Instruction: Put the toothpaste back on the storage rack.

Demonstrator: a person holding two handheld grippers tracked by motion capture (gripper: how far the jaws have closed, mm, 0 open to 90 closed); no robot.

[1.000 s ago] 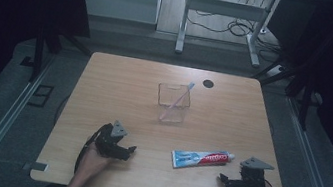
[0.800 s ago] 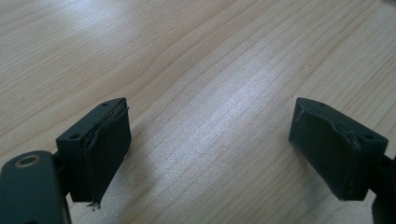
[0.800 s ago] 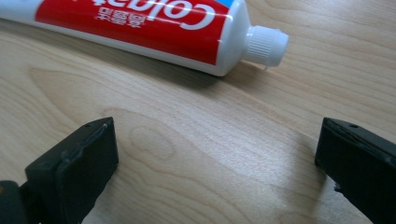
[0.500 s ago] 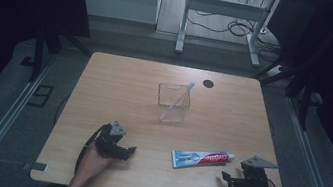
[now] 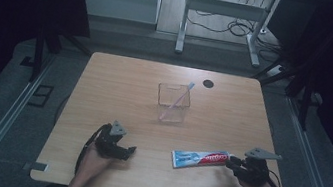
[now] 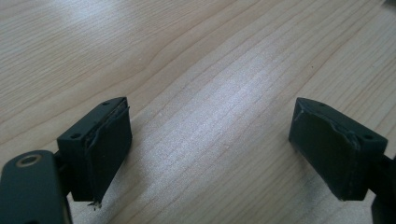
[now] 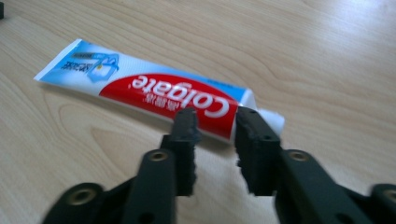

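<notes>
Right gripper at the cap end of the toothpaste tube, jaws narrowed to a slim gap with nothing between them.

Tube flat on the wooden table, near the front edge, cap toward the right gripper. Left gripper resting low at the front left, jaws wide apart over bare wood. Clear cup with a toothbrush farther back, well apart from both.

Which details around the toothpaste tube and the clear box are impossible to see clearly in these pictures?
- Toothpaste tube cap: right gripper view, partly hidden behind the right hand-held gripper.
- Small blue print on the tube: right gripper view, too small and blurred to read.
- Toothbrush head in the clear box: high view, too small to tell.
- Left hand-held gripper: left gripper view, its body cut off by the bottom edge.
</notes>
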